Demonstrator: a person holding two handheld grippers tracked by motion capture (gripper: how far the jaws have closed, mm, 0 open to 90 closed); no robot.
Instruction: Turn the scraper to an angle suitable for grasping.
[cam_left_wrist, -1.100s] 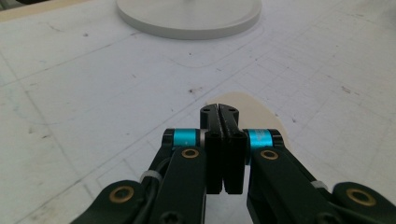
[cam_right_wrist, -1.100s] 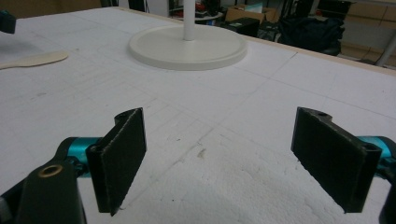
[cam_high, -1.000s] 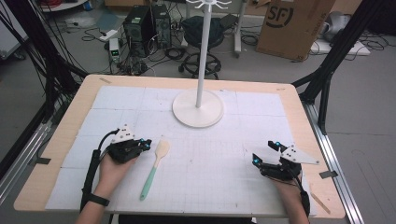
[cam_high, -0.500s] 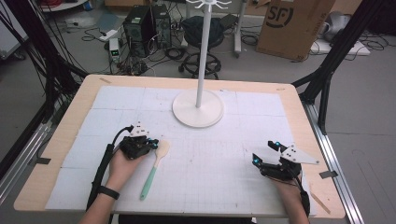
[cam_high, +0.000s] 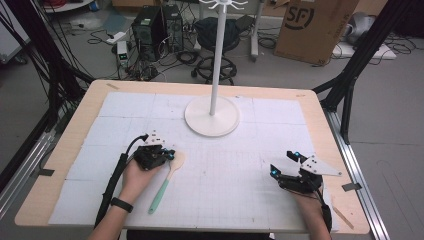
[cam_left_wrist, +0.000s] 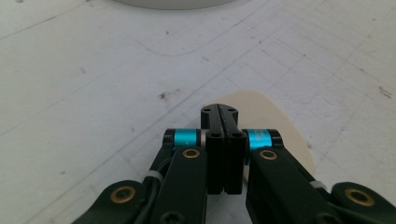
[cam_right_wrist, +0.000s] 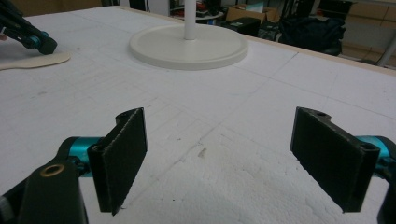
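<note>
Bright even light, soft shadows (close-ups slightly blurred)

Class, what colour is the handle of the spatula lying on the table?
Mint green on the spatula handle; its head is cream. Clearest in the high view.

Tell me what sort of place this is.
Likely a robotics lab or data-recording workshop: a framed table under a white gridded mat, computer towers with loose cables on the floor, and a cardboard box.

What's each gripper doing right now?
Left gripper: shut, empty, over the spatula head.
Right gripper: open, holding nothing.
</note>
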